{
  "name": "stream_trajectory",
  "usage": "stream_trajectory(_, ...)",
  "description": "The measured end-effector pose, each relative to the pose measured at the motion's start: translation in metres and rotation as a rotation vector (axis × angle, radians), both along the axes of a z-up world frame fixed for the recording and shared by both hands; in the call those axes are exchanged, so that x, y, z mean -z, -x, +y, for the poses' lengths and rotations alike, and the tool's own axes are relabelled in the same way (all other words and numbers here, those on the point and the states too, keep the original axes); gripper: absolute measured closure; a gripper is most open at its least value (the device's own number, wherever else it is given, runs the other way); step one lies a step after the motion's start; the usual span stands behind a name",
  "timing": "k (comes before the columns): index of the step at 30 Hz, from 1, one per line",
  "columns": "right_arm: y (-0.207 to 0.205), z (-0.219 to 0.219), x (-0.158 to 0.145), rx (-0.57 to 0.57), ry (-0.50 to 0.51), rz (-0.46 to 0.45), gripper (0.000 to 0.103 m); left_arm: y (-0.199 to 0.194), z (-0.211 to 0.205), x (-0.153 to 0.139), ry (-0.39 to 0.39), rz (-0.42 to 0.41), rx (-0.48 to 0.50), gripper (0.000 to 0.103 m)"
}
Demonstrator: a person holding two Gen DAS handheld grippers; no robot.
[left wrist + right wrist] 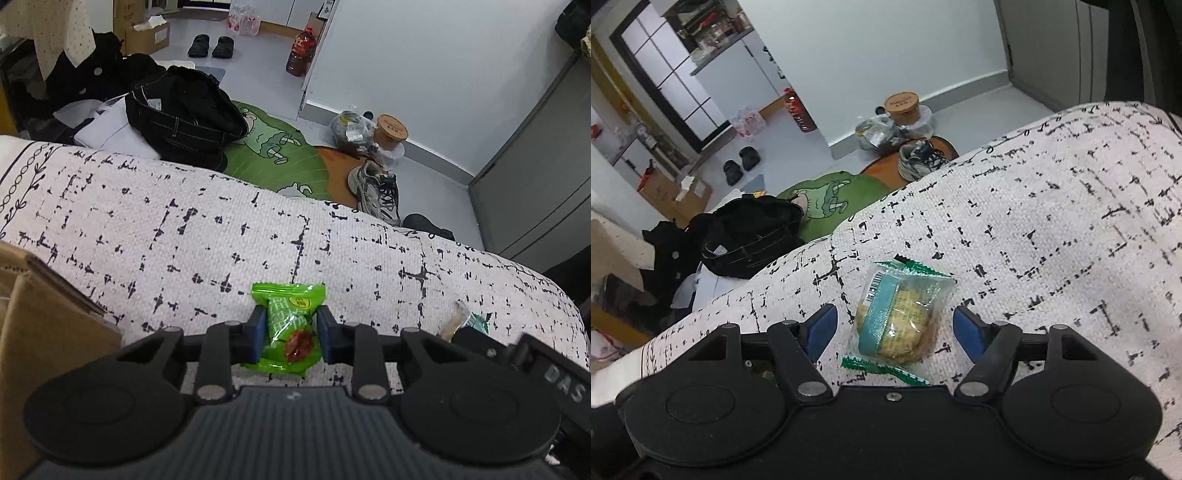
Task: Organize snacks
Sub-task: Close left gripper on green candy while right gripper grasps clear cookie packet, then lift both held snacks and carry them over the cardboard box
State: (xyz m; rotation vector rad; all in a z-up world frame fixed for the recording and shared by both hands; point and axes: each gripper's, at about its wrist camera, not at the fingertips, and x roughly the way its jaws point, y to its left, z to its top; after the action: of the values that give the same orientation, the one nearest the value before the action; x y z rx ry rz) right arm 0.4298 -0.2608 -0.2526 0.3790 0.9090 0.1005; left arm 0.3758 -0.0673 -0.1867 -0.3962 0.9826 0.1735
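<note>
With both snacks lying on the white black-flecked woven cloth (pixel 221 221), picking up in hand, judged next as a lift toward the brown cardboard box (pixel 44 325) left of the fingers. Left gripper (pixel 291 332) pinched shut on the glossy green candy packet (pixel 290 326), blue pads (pixel 258 332) pressing its sides. Right gripper (pixel 892 328) spread wide, straddling the clear cracker packet with teal band (pixel 897 321) without touching, needing to close before lifting.

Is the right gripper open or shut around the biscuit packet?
Open: the right gripper straddles the biscuit packet, with cloth visible between each pad and the wrapper.
</note>
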Motion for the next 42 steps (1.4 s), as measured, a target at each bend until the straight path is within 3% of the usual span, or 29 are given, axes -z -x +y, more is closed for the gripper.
stream_trajectory(9, -0.013, 0.023, 0.008, 0.001, 0.098, 0.041, 0.032, 0.004, 0.008, 0.001, 0.012, -0.008, -0.021, 0.075)
stream_trajectory(11, -0.012, 0.023, 0.008, 0.003, 0.124, 0.052, 0.051, 0.007, 0.008, 0.0, 0.013, -0.011, -0.02, 0.075)
stream_trajectory(14, -0.007, 0.015, 0.007, 0.006, 0.121, 0.059, 0.056, 0.011, 0.007, -0.001, 0.013, -0.009, -0.009, 0.076)
stream_trajectory(20, 0.017, 0.005, -0.002, 0.031, 0.086, 0.058, 0.056, 0.023, 0.005, -0.014, 0.015, -0.031, 0.018, 0.076)
stream_trajectory(42, 0.1, 0.0, -0.064, 0.038, 0.023, -0.098, 0.056, 0.095, 0.013, -0.073, -0.02, -0.128, 0.132, 0.076)
